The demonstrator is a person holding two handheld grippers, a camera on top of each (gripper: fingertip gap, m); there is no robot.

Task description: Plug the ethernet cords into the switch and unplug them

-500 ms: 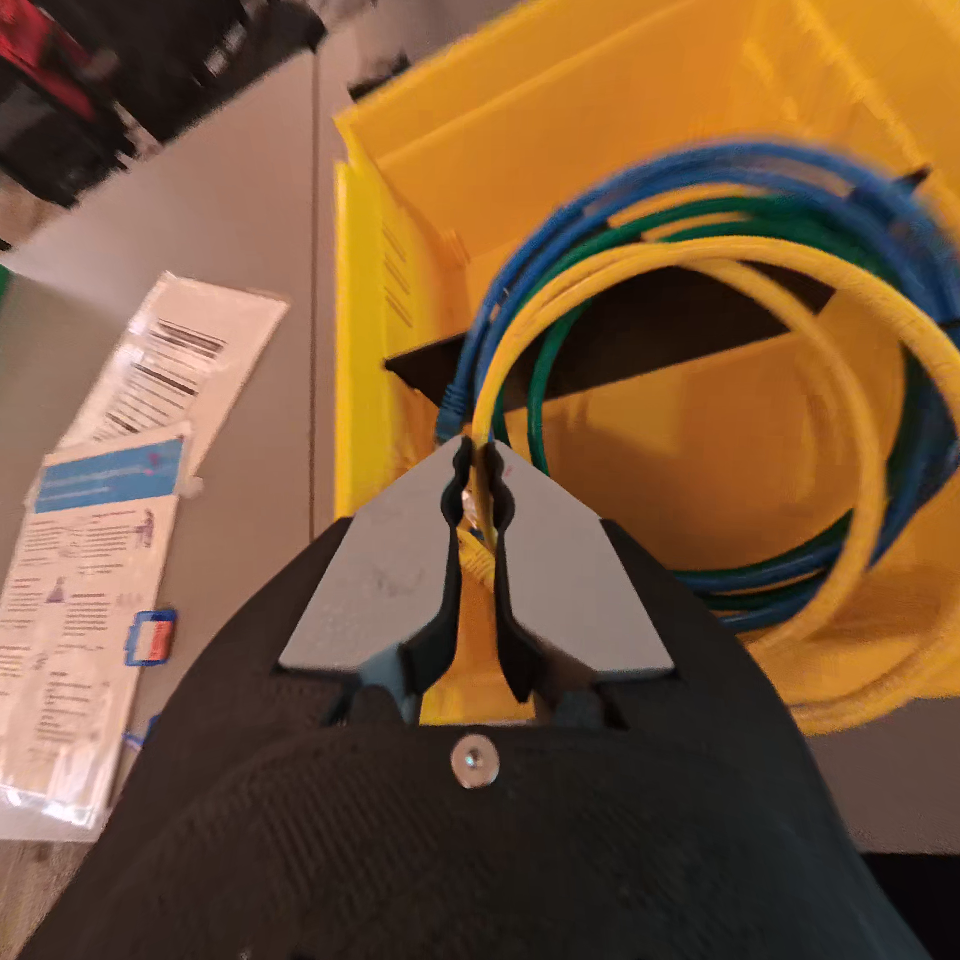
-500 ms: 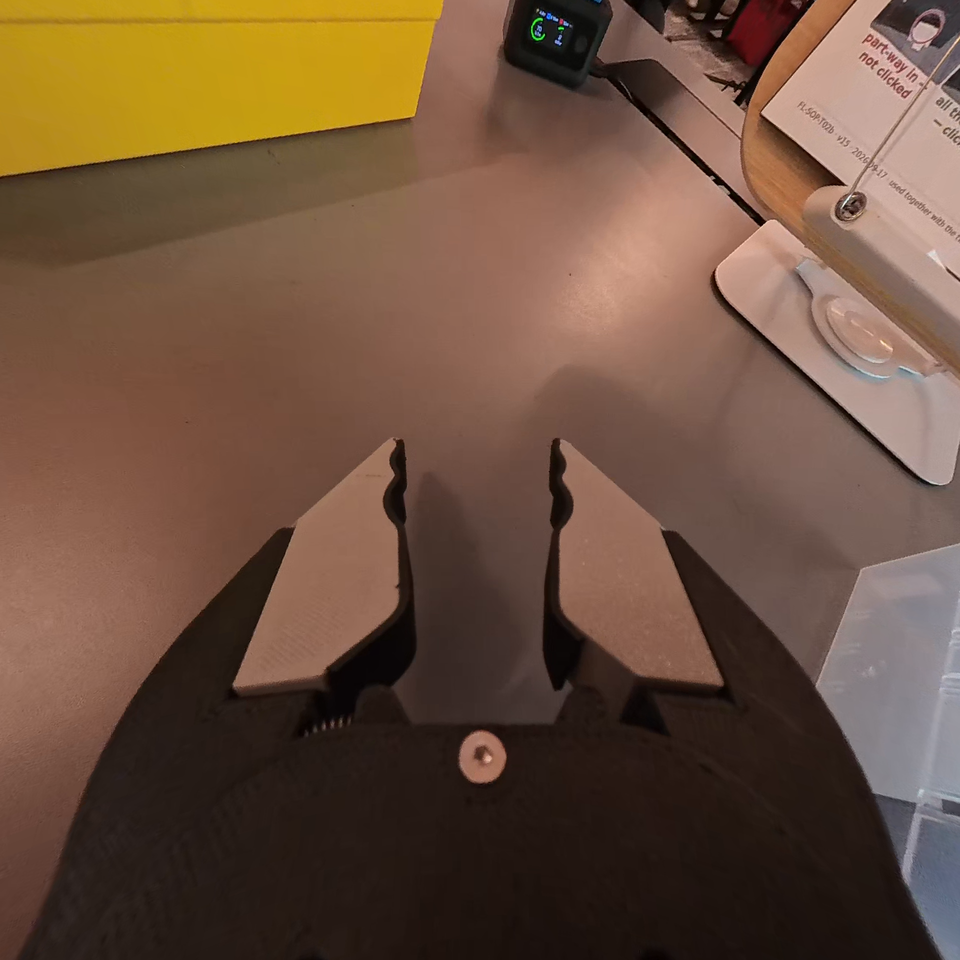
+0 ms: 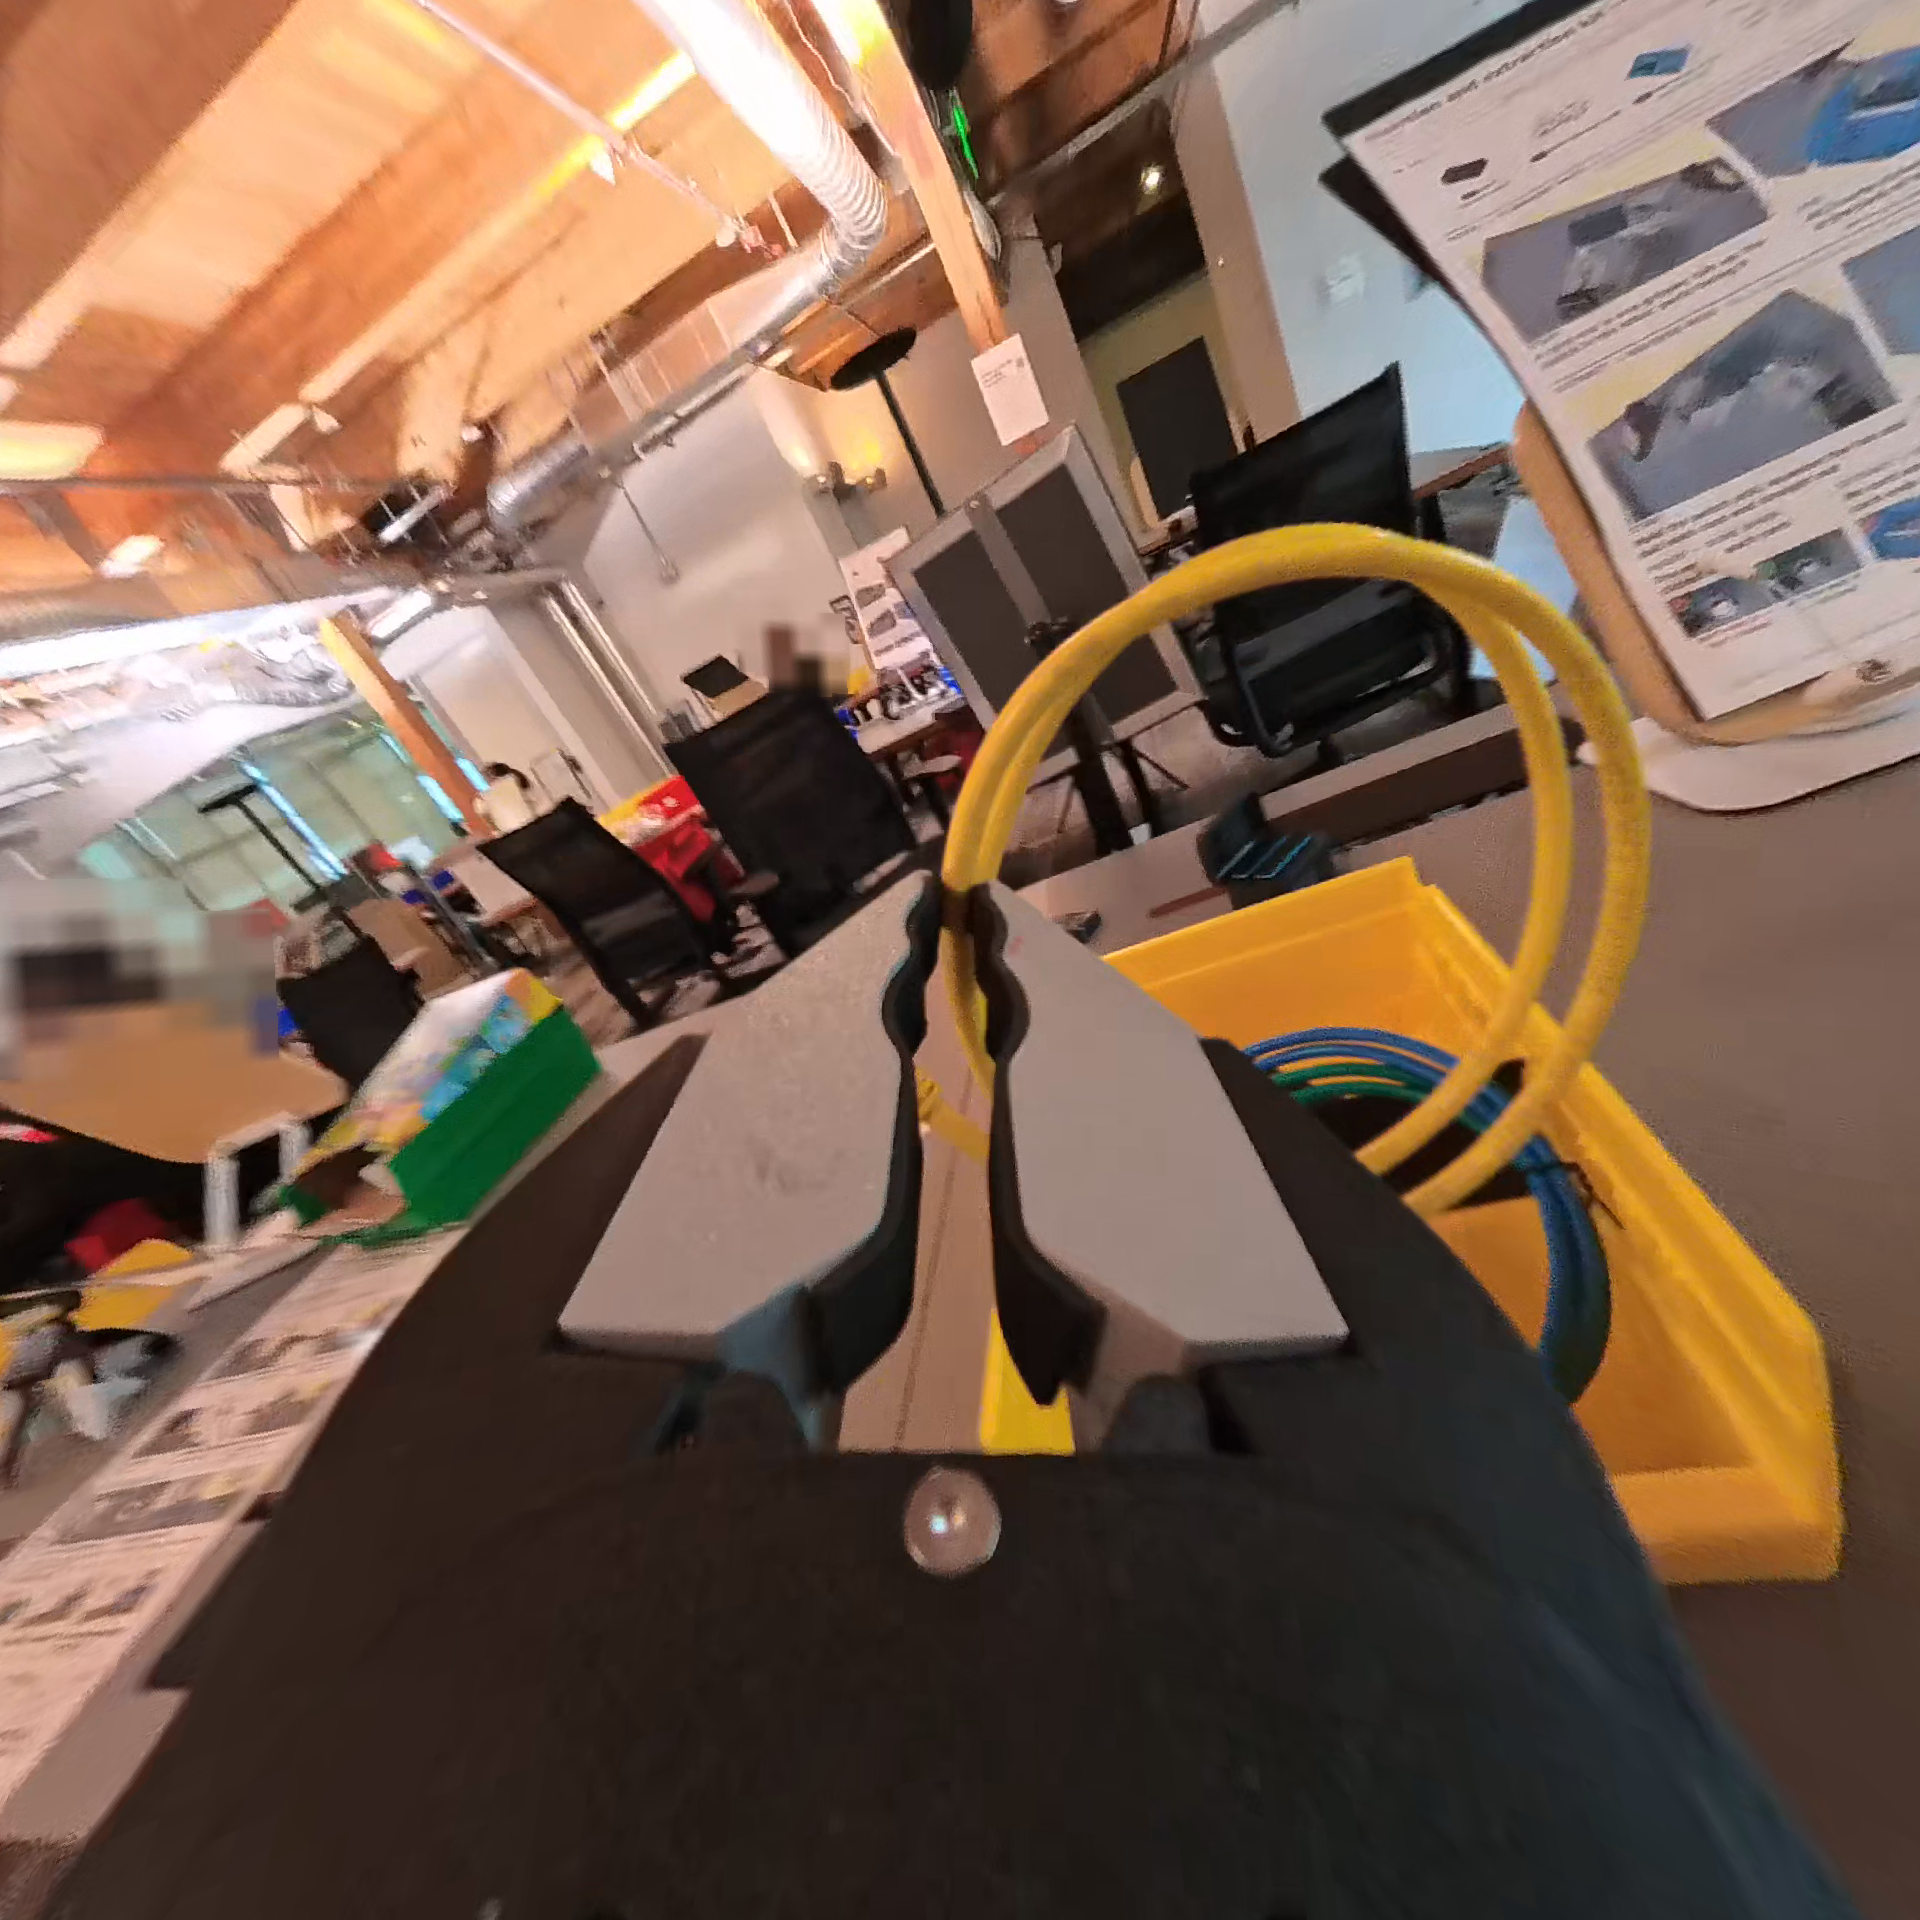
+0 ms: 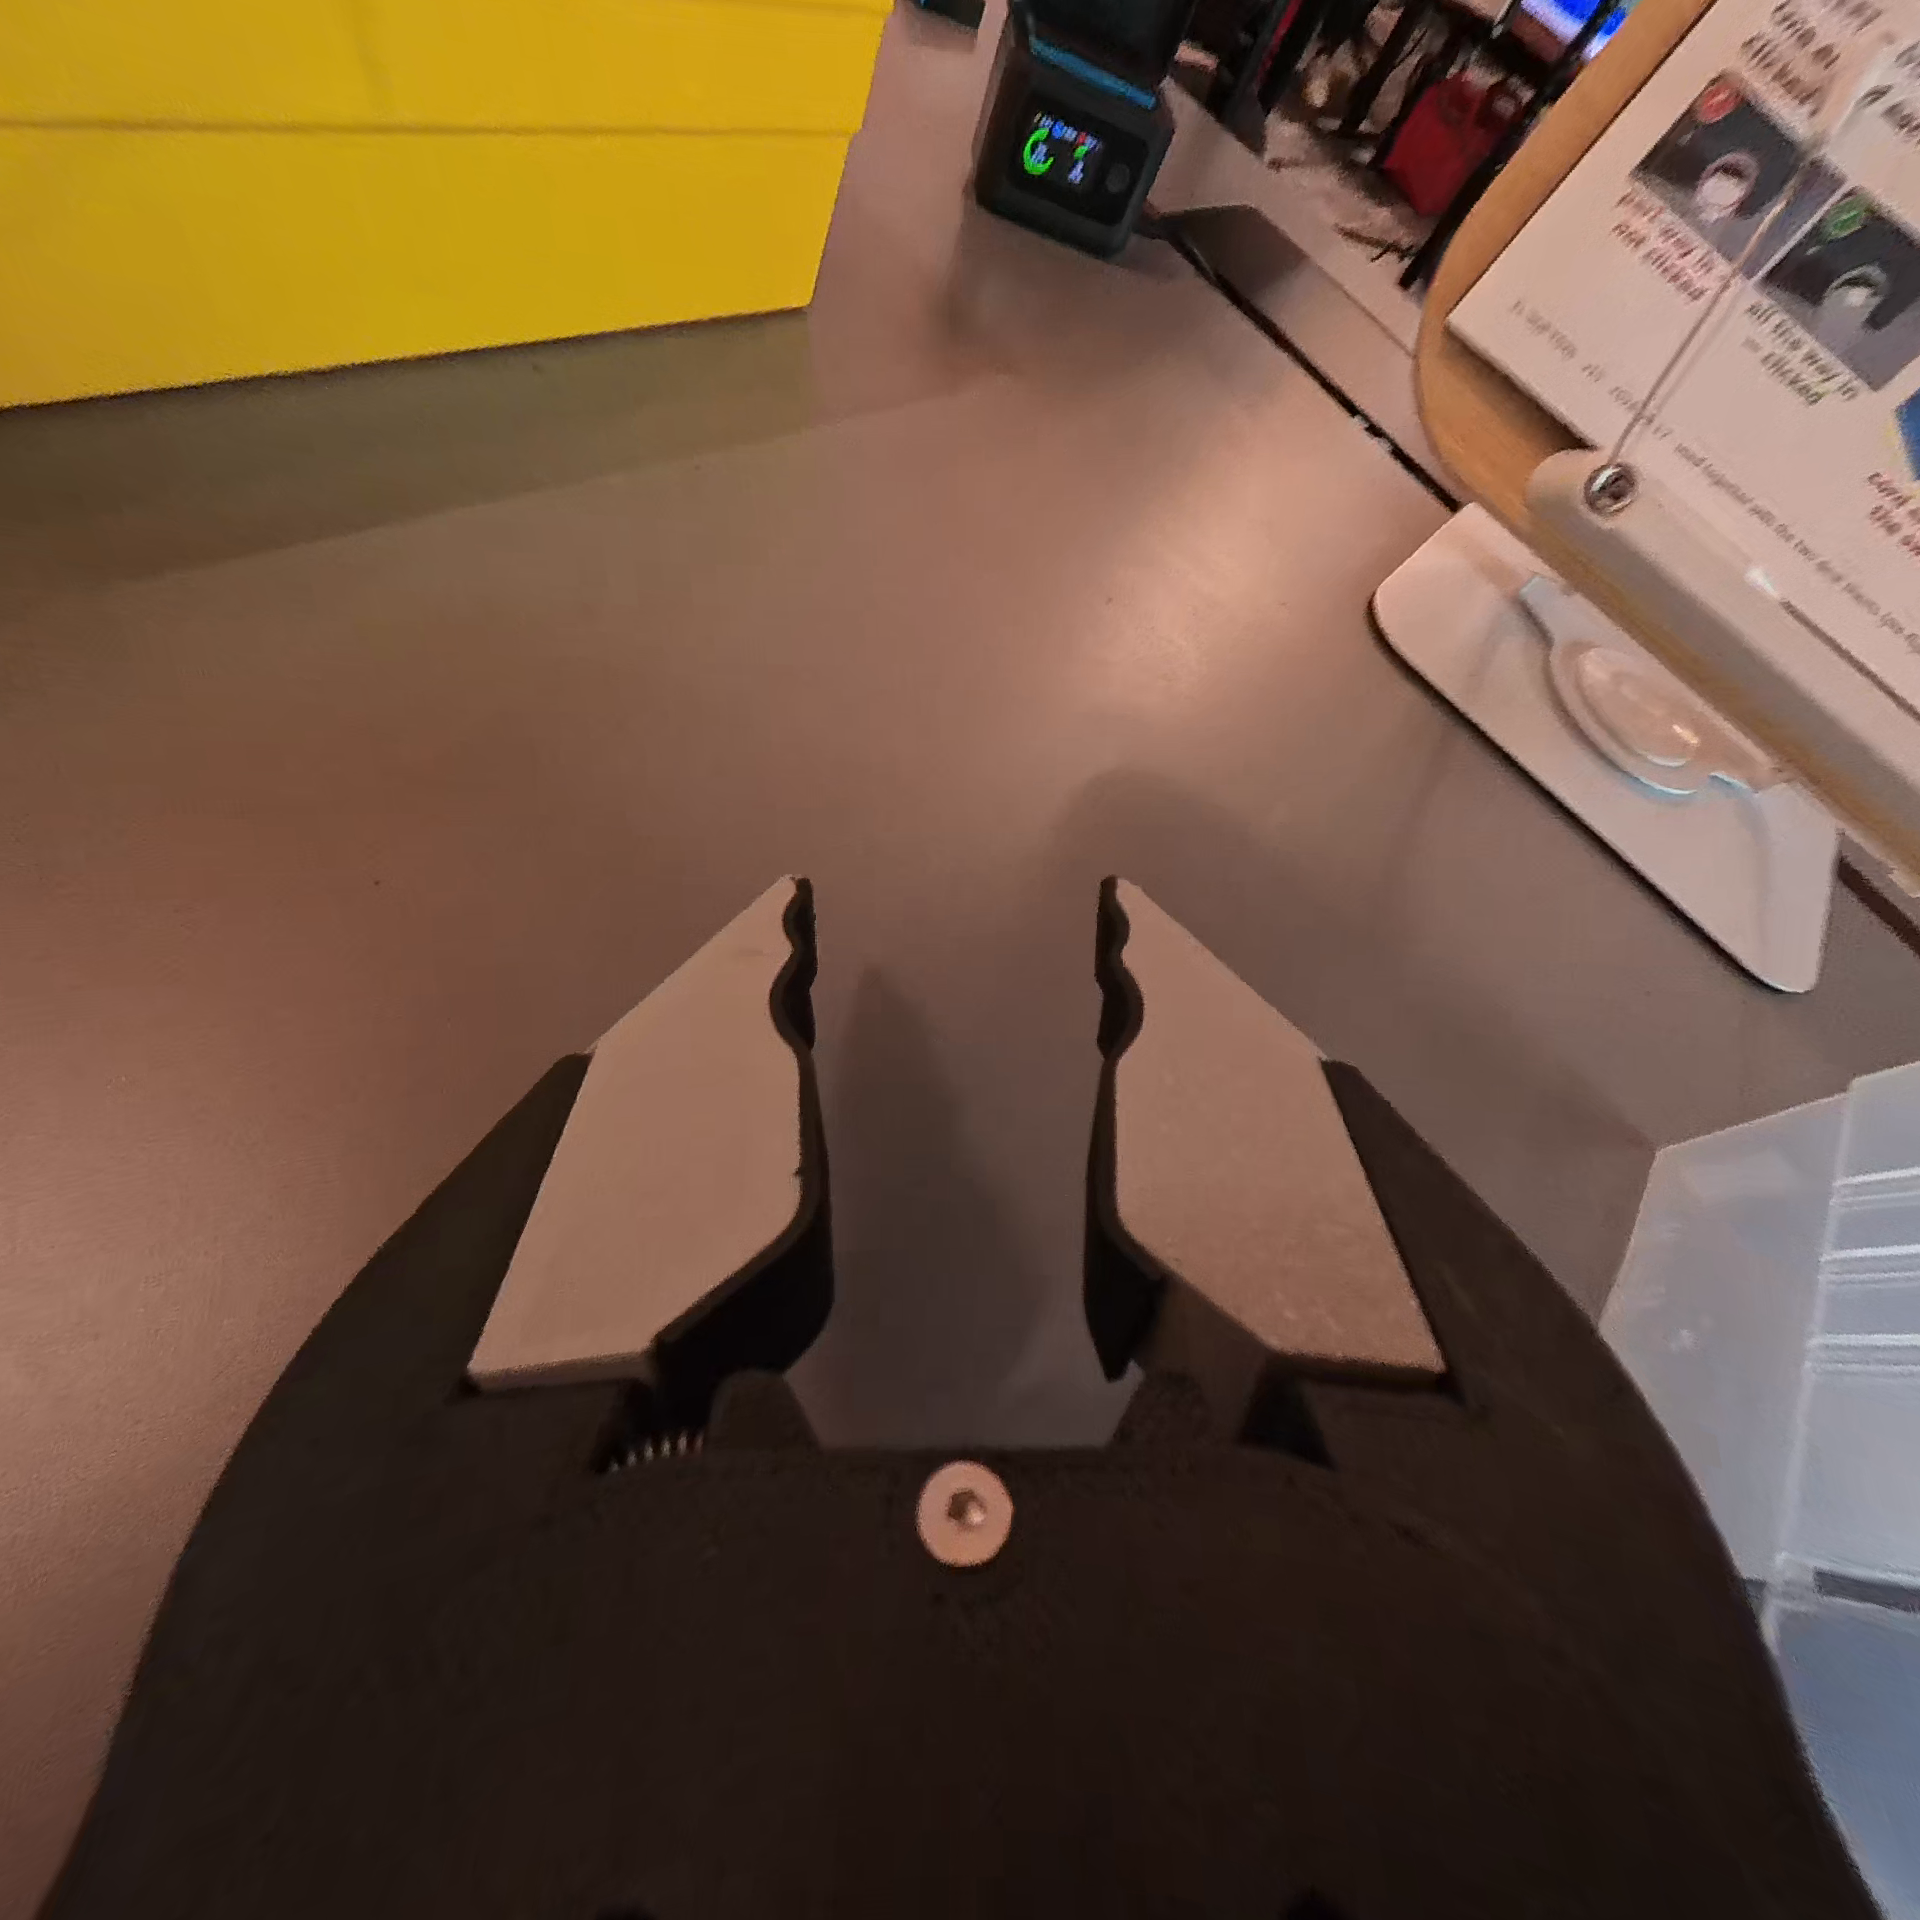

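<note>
Grey-padded left gripper (image 3: 956,909) pinches the yellow cord (image 3: 1320,551) near its plug end, lifted above the yellow bin (image 3: 1704,1382). Cord loops arc over the bin's near rim and drop inside, where blue cord (image 3: 1558,1236) and green cord (image 3: 1340,1081) lie coiled. Right gripper (image 4: 956,904) is spread, holding nothing, over bare grey table (image 4: 520,779) in front of the bin's wall, with room all round. Printed sheets on a stand (image 4: 1621,748) right of the bin are blurred.

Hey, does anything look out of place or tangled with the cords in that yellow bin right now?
Nothing damaged. The yellow cord, pinched in the left gripper, arcs in loops above the yellow bin, while the blue cord and green cord lie coiled inside.
</note>
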